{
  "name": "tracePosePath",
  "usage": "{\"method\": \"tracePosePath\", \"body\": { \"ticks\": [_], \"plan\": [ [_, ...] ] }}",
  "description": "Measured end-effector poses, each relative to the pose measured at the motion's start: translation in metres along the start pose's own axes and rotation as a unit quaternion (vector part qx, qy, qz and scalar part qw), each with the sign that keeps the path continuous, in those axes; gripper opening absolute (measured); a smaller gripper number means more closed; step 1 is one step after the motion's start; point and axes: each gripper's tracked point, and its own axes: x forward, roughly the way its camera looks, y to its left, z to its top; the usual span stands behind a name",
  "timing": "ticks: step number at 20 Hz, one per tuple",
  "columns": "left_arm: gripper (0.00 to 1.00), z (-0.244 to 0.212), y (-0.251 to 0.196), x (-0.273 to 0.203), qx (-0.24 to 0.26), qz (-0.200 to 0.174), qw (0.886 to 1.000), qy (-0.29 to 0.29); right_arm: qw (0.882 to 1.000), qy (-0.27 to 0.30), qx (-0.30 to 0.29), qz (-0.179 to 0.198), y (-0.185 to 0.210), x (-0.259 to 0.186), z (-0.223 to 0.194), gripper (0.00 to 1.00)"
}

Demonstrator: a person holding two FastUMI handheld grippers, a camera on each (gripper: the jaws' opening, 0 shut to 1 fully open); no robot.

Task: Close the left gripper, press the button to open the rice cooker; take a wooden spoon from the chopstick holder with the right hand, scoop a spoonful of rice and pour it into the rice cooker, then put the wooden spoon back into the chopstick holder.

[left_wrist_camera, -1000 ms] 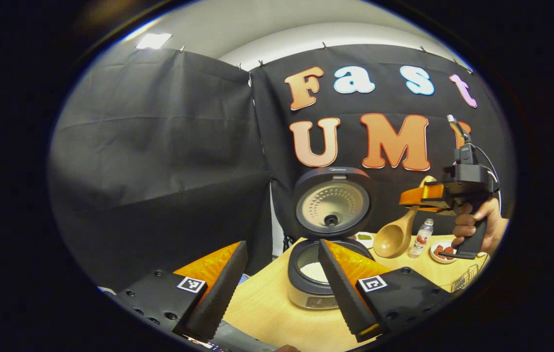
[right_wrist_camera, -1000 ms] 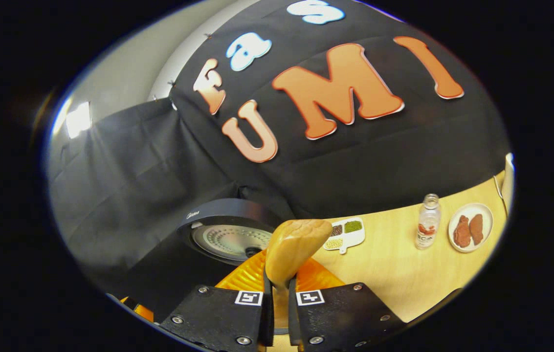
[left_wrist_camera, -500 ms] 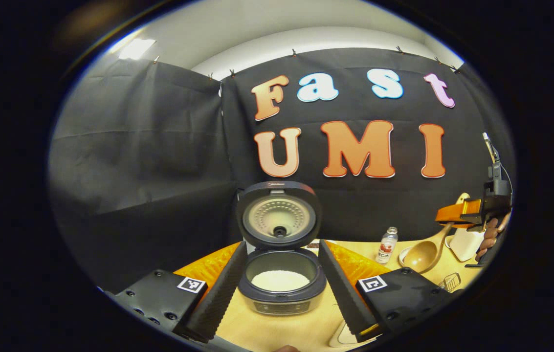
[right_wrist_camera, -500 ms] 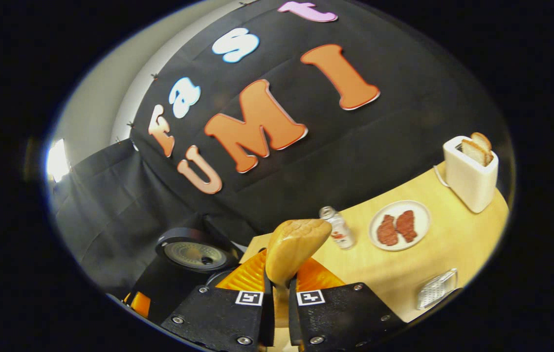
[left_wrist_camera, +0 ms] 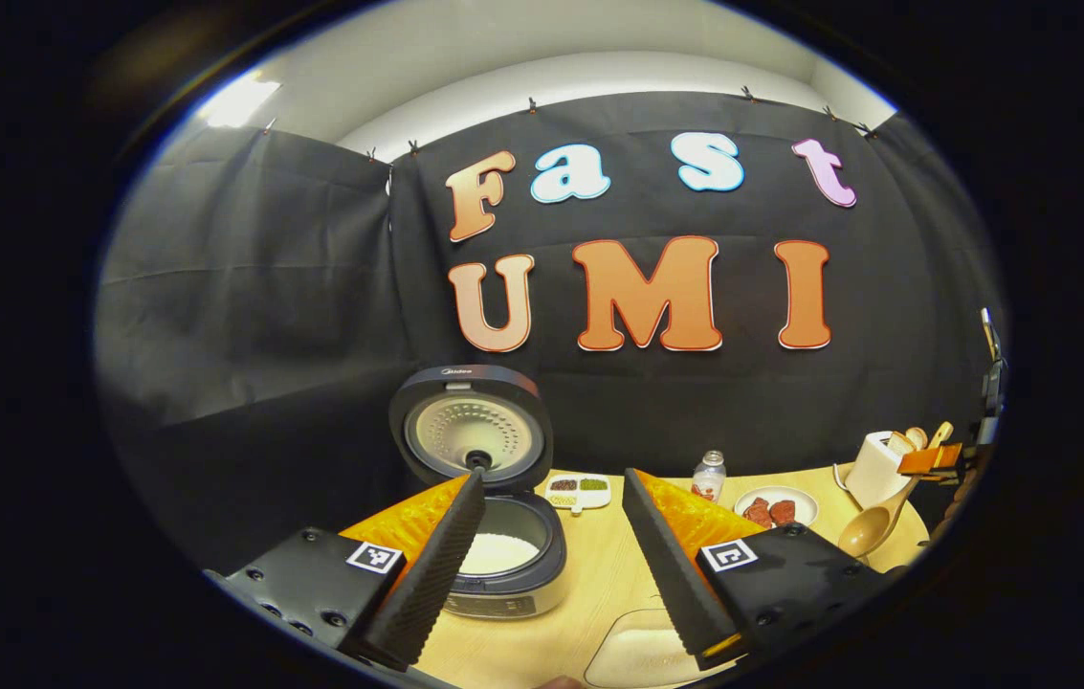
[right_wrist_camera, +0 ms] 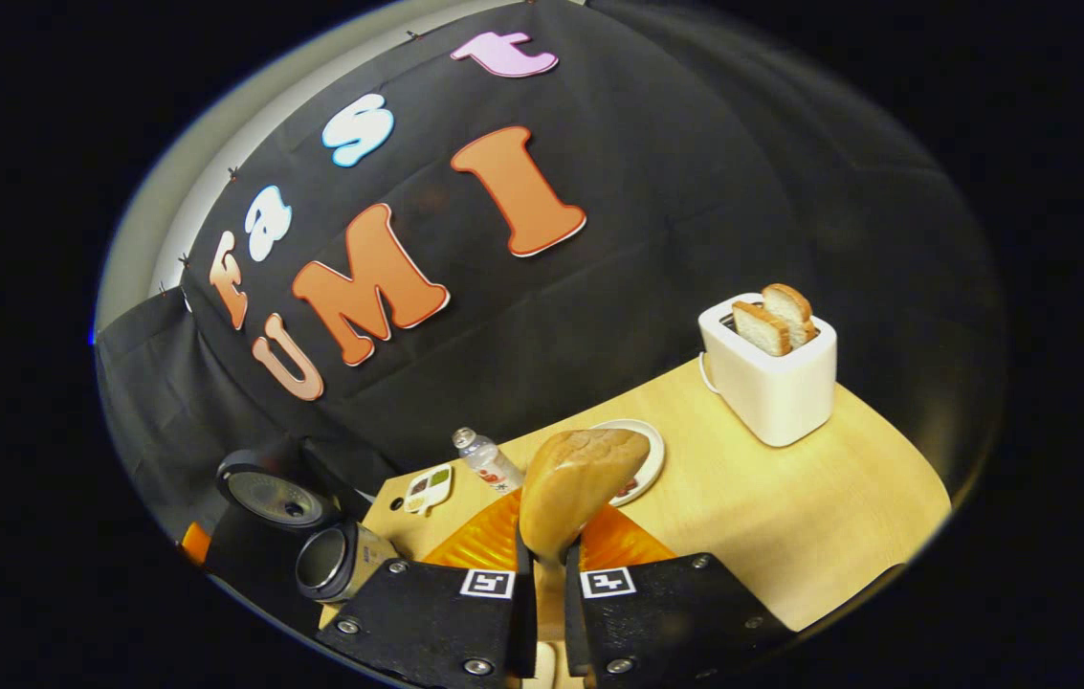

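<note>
Right gripper view: toaster newly nearer.

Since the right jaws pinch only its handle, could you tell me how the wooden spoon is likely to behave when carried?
The wooden spoon looks rigid, so it should not flex. Its broad bowl sits beyond the grip, so it may pivot. The right gripper is shut on the narrow handle; smooth wood could slip.

The right gripper is closed on the handle of the wooden spoon, whose bowl stands up in front. On the wooden table stand a white toaster with two bread slices, a plate, a bottle and the open rice cooker.
</note>
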Motion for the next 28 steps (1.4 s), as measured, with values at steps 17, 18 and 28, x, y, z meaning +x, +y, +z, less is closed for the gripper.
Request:
{"method": "tracePosePath", "body": {
  "ticks": [17, 18, 28],
  "plan": [
    [0.90, 0.015, 0.025, -0.019, 0.014, 0.051, 0.999, 0.003, 0.996, 0.077, -0.016, -0.043, -0.075, 0.042, -0.096, 0.17],
    [0.90, 0.015, 0.028, -0.017, 0.013, 0.053, 0.999, 0.003, 0.995, 0.087, -0.017, -0.049, -0.078, 0.042, -0.103, 0.18],
    [1.00, 0.050, 0.064, 0.025, -0.015, 0.068, 0.997, -0.020, 0.986, 0.123, -0.028, -0.106, -0.098, 0.010, -0.083, 0.43]
  ]
}}
